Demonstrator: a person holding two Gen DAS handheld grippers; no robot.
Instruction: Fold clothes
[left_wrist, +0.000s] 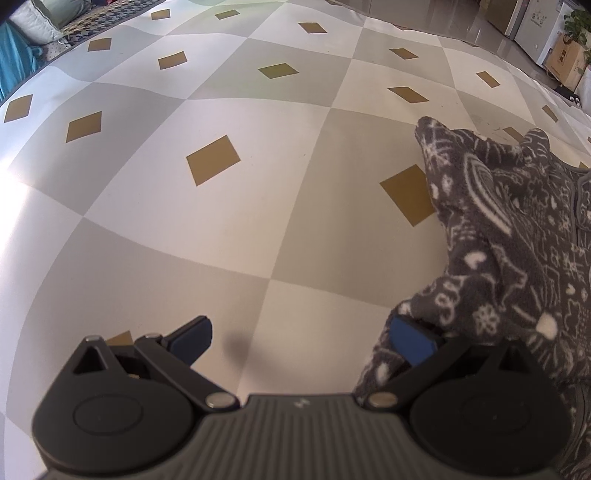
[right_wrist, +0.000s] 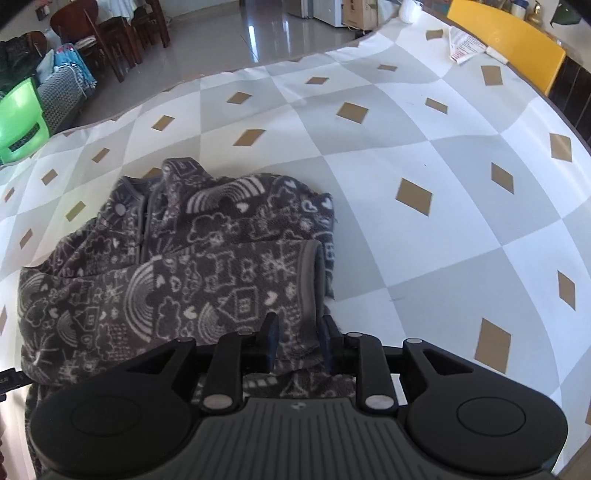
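The left tool (left_wrist: 301, 341) stands with its blue-padded fingers wide apart above the counter (left_wrist: 221, 229); its left finger (left_wrist: 192, 339) hangs over bare cloth-covered surface, while its right finger (left_wrist: 412, 341) is pushed into the edge of a dark grey fleece garment (left_wrist: 509, 258) printed with white doodles, the fabric draped over and around that pad without being pinched from both sides. The right tool (right_wrist: 298, 341) has its fingers a narrow way apart, and a fold of the same fleece garment (right_wrist: 177, 273), near a grey-banded cuff (right_wrist: 310, 280), lies between them; the pads do not clearly press on it from either side. In the right wrist view the garment lies bunched on the near left part of the counter (right_wrist: 424, 229), with a sleeve folded across its body and a snap-buttoned placket showing toward the far left. The counter wears a covering of grey and white diamonds with small tan lozenges. Past its far edge stand a green plastic chair (right_wrist: 20, 125), dark wooden chairs (right_wrist: 110, 33) on a glossy tiled floor, and a yellow board (right_wrist: 509, 40) at the far right corner, with a printed leaflet (right_wrist: 465, 44) just beside it.
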